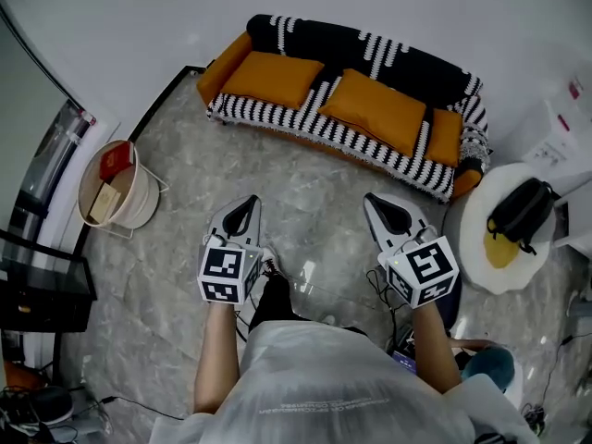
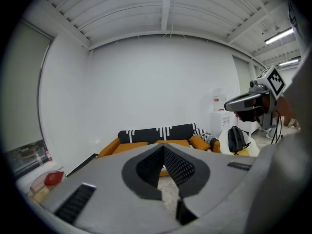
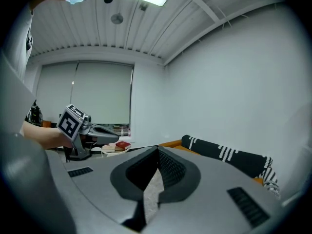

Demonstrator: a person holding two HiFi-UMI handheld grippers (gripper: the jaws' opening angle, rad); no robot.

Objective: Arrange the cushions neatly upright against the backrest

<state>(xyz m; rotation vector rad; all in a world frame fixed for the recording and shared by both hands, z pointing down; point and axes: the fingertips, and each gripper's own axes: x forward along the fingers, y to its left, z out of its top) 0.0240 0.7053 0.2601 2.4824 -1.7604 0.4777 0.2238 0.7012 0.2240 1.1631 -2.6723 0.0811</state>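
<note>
Two tools: the left gripper (image 1: 248,202) and the right gripper (image 1: 373,200) are held side by side above the grey floor (image 1: 314,185), each with jaws pressed together on nothing. Two orange cushions, the left cushion (image 1: 271,78) and the right cushion (image 1: 374,110), are laid flat on the seat of the striped sofa (image 1: 398,58), well apart from both grippers.

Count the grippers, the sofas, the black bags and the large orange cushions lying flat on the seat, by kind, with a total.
Grippers: 2 (left gripper, right gripper)
Sofa: 1
Large orange cushions flat on the seat: 2 (left cushion, right cushion)
Black bag: 1
Total: 6
</note>
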